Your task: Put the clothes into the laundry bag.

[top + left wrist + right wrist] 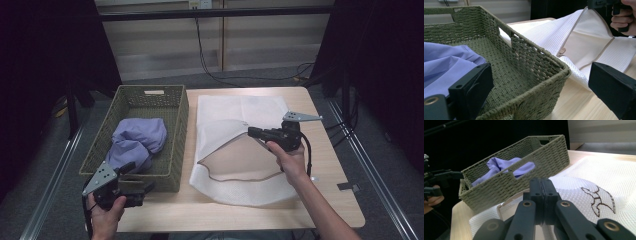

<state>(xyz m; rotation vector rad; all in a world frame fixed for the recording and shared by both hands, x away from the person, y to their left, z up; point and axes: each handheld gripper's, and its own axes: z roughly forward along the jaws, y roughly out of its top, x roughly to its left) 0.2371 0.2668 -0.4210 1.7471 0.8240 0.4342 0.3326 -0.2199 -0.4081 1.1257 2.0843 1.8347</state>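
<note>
right gripper (253, 132): your jaws are pinched tight on the mesh laundry bag (235, 192) rim | bag: light, floppy; hold the hem | left gripper (541, 82): jaws wide, nothing held

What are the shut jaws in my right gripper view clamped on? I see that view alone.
Observer: The right gripper pinches the rim of the white mesh bag and holds its mouth lifted open.
Operator: What about the left gripper's jaws?
Observer: The left gripper has its jaws open with nothing between them, at the near corner of the basket.
Operator: Is anything inside the bag?
Observer: From the high view, nothing shows inside the open mouth.
</note>
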